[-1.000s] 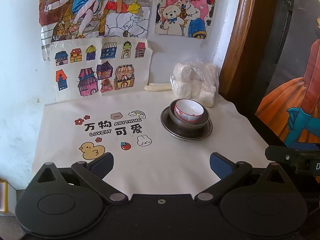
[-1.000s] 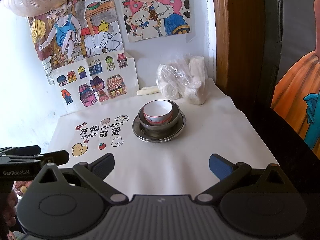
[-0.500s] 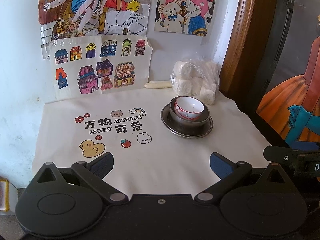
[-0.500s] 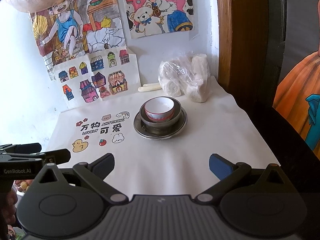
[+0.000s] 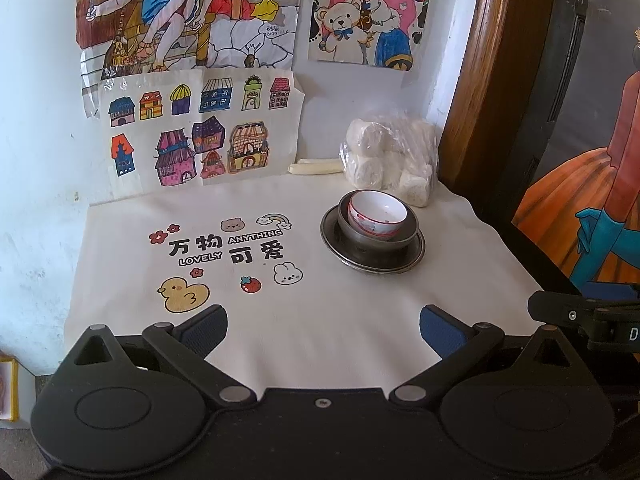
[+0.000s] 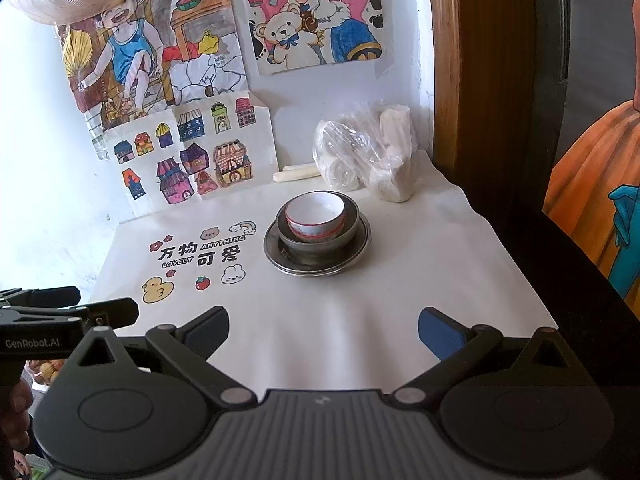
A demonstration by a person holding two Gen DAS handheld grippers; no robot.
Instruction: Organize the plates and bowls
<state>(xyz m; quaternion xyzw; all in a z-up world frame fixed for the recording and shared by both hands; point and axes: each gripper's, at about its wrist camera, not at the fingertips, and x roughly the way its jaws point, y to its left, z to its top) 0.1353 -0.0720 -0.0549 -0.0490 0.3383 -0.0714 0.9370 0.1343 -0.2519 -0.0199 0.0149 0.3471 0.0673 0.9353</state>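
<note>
A cream cloth printed with cartoons covers the tabletop [image 5: 360, 320] below a drawing-hung wall. The ceramic bowl [image 6: 315, 216] sits nested in a metal bowl [image 6: 348, 236] on stacked plates [image 6: 320, 268]. Left claw [image 5: 322, 326] and right claw [image 6: 323, 327] hang released, empty, well short; the stack looks finished, so withdraw without nudging it.

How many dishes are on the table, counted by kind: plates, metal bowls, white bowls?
Plate: 1, metal, at the bottom of the stack
Metal bowl: 1, standing on the plate
White bowl: 1, with a red pattern, sitting inside the metal bowl
Total: 3 dishes, all in one stack
</note>
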